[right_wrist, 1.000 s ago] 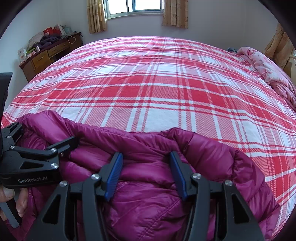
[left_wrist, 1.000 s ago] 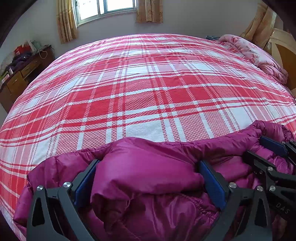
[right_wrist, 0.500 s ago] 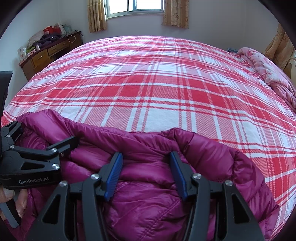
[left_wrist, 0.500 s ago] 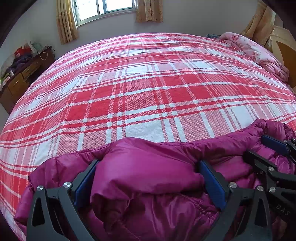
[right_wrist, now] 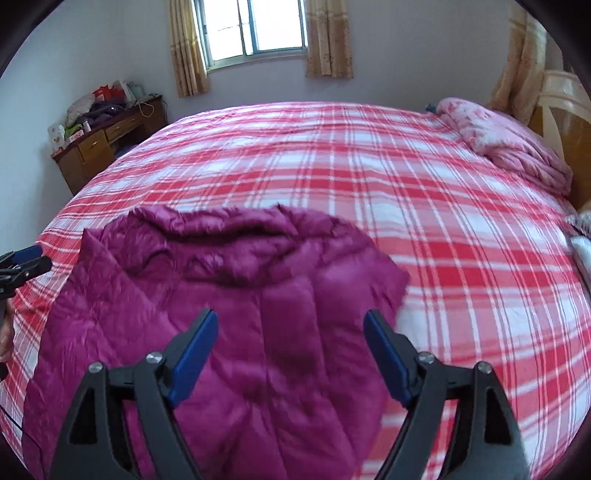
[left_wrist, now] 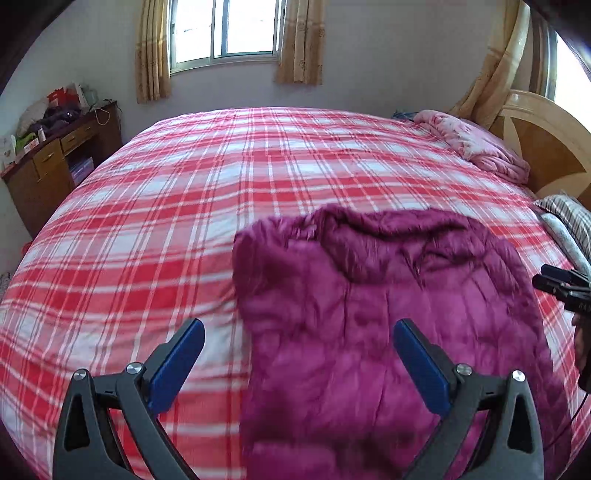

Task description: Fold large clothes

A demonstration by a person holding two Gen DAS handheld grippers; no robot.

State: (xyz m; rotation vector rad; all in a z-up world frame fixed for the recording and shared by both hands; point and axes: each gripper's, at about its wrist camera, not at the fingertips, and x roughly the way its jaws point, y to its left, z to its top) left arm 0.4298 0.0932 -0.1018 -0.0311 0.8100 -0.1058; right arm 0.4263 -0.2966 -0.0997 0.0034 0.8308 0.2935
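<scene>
1. Both claws have been drawn back and lifted away from the magenta down jacket (left_wrist: pixel 388 314), which was clamped at its far edge in the earlier frames and is now released.
2. Wide-open jaws with nothing between the pads are shown on the left claw (left_wrist: pixel 299 365); the right claw (right_wrist: pixel 291 354) has just been opening and is likewise empty.
3. The jacket is laid on the plaid bed (left_wrist: pixel 166 221), near its front edge, with a bunched ridge along its far side.
4. Its long axis is seen running away from the claws, toward the window (left_wrist: pixel 225 29).
5. From the left claw the jacket lies ahead and to the right; from the right claw, ahead and to the left, so it is placed between them.
6. Neither hand is judged clearly nearer; the near hem appears to be under both claws.
7. A further fold, probably across the long axis, is judged to remain.
</scene>
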